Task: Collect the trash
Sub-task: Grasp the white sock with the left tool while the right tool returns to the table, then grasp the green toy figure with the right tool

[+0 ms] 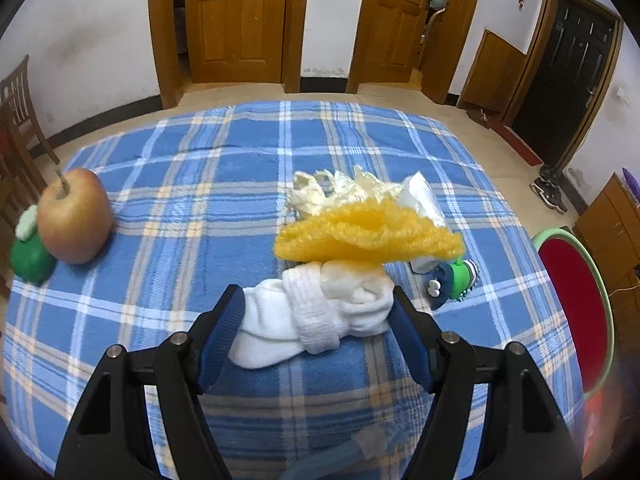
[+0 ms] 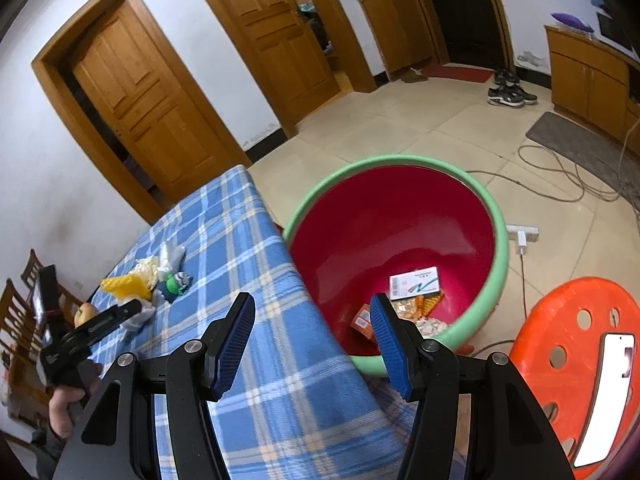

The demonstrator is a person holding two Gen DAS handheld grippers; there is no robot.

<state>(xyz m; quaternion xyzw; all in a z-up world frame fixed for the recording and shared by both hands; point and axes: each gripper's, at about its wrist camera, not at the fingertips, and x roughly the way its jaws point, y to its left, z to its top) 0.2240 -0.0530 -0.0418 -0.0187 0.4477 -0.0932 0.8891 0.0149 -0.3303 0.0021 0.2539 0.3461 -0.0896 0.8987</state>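
While the left gripper [image 1: 316, 312] straddles the white sock bundle [image 1: 316, 320] on the plaid tablecloth [image 1: 160, 184], its 2 blue pads stand apart on either flank; the left pad looks to be at or just touching the sock's edge, the right pad just beside it, so no clamp is evident. The bundle's long axis runs roughly 8 to 2 o'clock in the left wrist view, about across the gap, so a squeeze would likely press it end to end. Directly beyond at 12 o'clock, touching the sock's far side, lies a yellow foam net [image 1: 368, 236], then a cream foam net [image 1: 336, 192] and white wrapper [image 1: 420, 196]. A small green toy [image 1: 456, 280] sits at 2 o'clock, an apple [image 1: 74, 216] well apart at 10 o'clock.

The right gripper [image 2: 312, 336] is empty, jaws apart, hovering at the table edge with the red bin [image 2: 400, 216] at 1 o'clock; packets already lie in it. Left hand [image 2: 66, 404] is plainly the nearer to the sock.

Judgement: next move depends on closing squarely and not snagging the yellow net.
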